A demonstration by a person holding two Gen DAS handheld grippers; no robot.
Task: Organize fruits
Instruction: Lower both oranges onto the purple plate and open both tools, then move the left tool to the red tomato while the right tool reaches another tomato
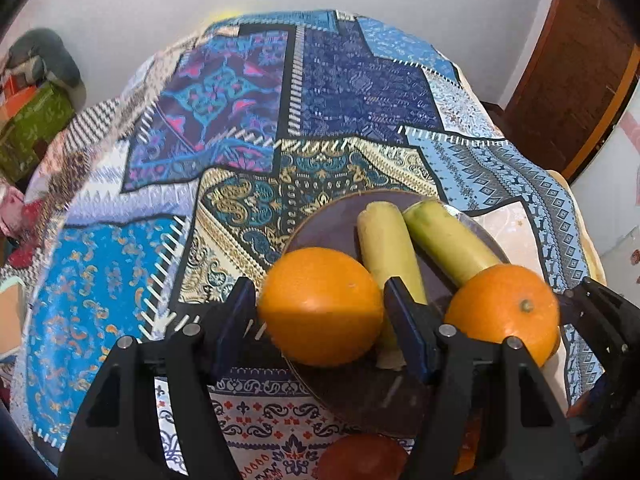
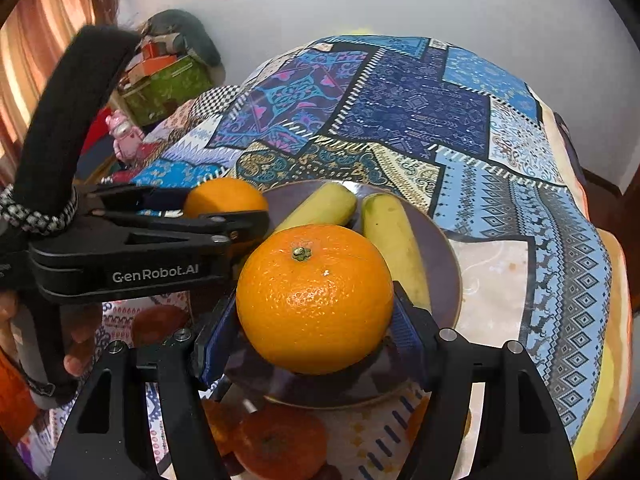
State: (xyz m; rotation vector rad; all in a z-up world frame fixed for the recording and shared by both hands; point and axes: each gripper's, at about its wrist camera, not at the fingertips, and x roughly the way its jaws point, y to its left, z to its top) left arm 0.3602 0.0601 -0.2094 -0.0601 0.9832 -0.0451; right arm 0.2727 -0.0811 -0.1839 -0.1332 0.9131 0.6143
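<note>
— What is each tool doing?

— My left gripper [image 1: 320, 312] has its blue pads pressed against both sides of an orange [image 1: 320, 306], so it is clenched on that fruit. My right gripper [image 2: 314, 332] is clamped the same way on a second orange [image 2: 315, 298], whose green stem end faces up toward the camera.

— Where do those oranges sit?

— Both are over the dark round plate [image 2: 444, 256]. The left one is at the plate's left rim; the right one is over the plate's near part. I cannot tell whether either rests on the plate or hangs just above it.

— Can you see one gripper from the other?

— Yes. From the right wrist, my left gripper reaches in from the left, and its orange [image 2: 224, 198] shows between the fingers. From the left wrist, the right-hand orange [image 1: 504, 312] appears just beside my right finger.

— What else is on the plate?

— Two yellow-green bananas [image 2: 390, 240] lie side by side at the back, their blunt ends pointing away from me.

— And around the plate?

— A patterned blue tablecloth [image 2: 420, 100] covers the table. Near its front edge, below the plate, lie more orange fruits [image 2: 280, 444].
</note>
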